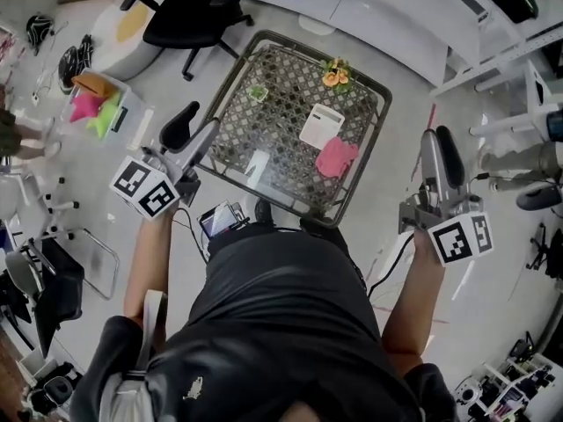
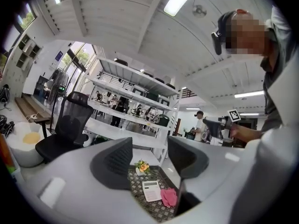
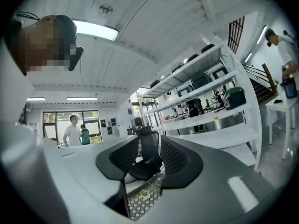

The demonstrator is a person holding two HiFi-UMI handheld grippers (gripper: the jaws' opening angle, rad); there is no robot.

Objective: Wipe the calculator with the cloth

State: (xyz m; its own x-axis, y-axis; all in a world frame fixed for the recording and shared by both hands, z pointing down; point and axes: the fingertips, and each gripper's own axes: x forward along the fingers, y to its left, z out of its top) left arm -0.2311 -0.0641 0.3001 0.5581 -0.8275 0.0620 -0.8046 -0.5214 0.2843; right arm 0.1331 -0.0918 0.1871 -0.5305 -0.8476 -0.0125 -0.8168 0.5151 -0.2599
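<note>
A white calculator [image 1: 321,125] lies on the patterned table [image 1: 264,139], with a crumpled pink cloth [image 1: 337,157] touching its near right corner. Both grippers are held level, above and short of the table. My left gripper [image 1: 195,128] hovers off the table's near left edge, jaws open and empty. In the left gripper view [image 2: 149,160] the calculator [image 2: 151,190] and the cloth [image 2: 169,196] lie low between the jaws, far off. My right gripper [image 1: 440,148] hangs to the right of the table, also open with nothing in it [image 3: 149,155]. Its own view catches only a table corner [image 3: 145,197].
A small pot of orange flowers [image 1: 335,75] stands at the table's far edge, with a small green item [image 1: 258,92] to its left. A black office chair [image 1: 198,11] and a bin of bright items [image 1: 101,104] stand far left. A white curved desk [image 1: 378,11] runs behind. People stand in the distance.
</note>
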